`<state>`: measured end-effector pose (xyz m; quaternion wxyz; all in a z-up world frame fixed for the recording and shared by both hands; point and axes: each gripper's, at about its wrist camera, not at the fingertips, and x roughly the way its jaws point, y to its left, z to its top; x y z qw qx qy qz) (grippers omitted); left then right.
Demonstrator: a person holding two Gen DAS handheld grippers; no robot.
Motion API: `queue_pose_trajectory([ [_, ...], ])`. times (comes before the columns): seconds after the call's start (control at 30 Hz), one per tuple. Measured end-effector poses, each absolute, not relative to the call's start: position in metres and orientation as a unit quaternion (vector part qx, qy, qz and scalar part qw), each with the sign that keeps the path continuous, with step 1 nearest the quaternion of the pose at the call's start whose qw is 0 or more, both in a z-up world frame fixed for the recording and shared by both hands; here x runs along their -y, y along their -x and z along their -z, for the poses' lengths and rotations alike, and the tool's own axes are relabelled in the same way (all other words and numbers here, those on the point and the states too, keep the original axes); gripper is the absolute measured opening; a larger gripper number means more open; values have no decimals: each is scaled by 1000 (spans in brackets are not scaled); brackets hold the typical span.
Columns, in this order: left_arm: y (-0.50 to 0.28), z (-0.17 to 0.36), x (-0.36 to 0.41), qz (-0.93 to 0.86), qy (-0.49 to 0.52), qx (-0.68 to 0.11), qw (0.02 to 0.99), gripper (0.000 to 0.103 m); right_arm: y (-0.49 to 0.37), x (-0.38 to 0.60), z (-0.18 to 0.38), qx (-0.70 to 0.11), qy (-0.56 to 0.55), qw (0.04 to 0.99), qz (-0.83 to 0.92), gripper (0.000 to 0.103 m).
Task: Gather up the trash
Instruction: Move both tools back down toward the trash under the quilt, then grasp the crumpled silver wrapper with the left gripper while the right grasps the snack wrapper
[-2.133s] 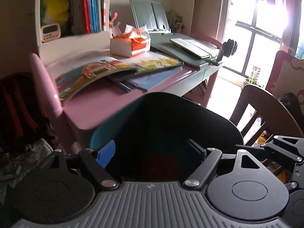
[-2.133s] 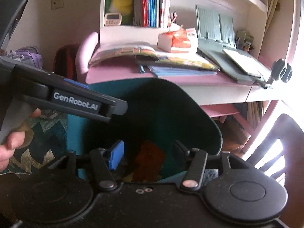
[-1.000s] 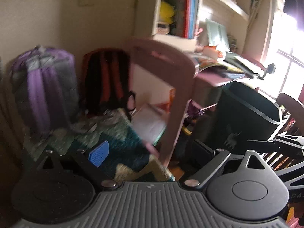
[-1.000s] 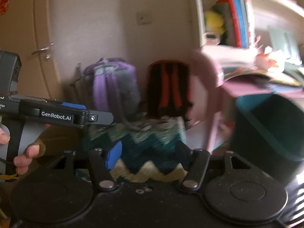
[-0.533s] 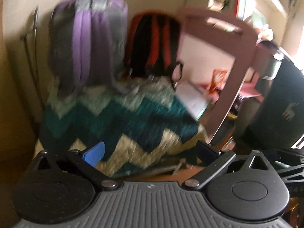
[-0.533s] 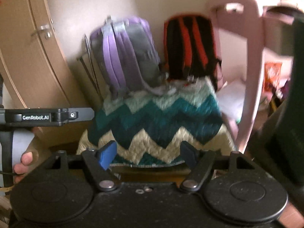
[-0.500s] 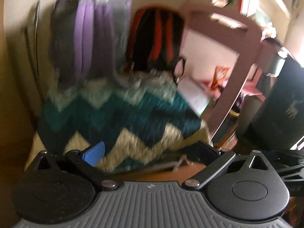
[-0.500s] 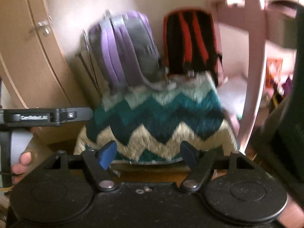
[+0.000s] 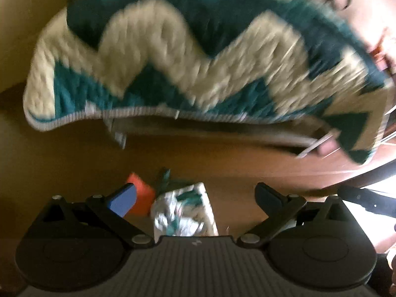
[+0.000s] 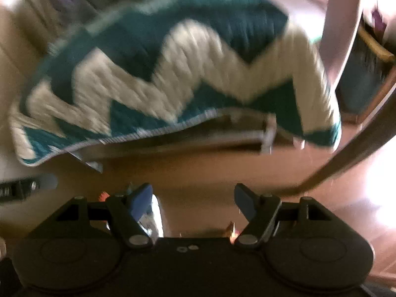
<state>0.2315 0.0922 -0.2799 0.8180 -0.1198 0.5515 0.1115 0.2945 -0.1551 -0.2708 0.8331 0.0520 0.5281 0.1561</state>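
Observation:
In the left wrist view a crumpled white and green wrapper (image 9: pixel 183 212) lies on the wooden floor (image 9: pixel 222 158), with an orange piece of trash (image 9: pixel 141 198) beside it on the left. My left gripper (image 9: pixel 195 198) is open and empty, just above the wrapper. In the right wrist view my right gripper (image 10: pixel 193 200) is open and empty above the floor; a shiny crumpled wrapper (image 10: pixel 154 219) shows by its left finger and a small orange scrap (image 10: pixel 232 230) by its right finger. Both views are blurred.
A teal and cream zigzag blanket (image 9: pixel 198 57) hangs over low furniture ahead, also in the right wrist view (image 10: pixel 185 69). A pink desk leg (image 10: pixel 341 24) stands at the right. The other gripper's tip (image 10: pixel 24 185) shows at the left edge.
Both grippers have swung away from the teal bin and desk, turned left past the backpacks, and tilted down toward the floor in front of the blanket. Both stay open.

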Motion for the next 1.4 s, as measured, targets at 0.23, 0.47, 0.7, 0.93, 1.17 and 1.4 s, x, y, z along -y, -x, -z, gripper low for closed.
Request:
queue_pose_trajectory([
  [0.23,-248,373,-89,-139,180,-637,737,102,-333,150,357,-616,-77,779,-86,73],
  [0.47,-254,461,-103,-194,280,-688,641,101,-351,154,431,-678,-104,726,-49,72],
  [0.7,-256,520,-119,-225,332,-704,586,99,-359,159,488,-716,-133,685,-19,71],
  [0.93,-253,552,-130,-248,348,-712,557,90,-354,156,526,-738,-120,664,-8,70],
  [1.17,-251,568,-133,-249,362,-715,545,75,-351,161,548,-746,-128,654,11,70],
  [1.4,-250,577,-135,-242,363,-721,538,60,-350,158,562,-747,-127,653,11,68],
])
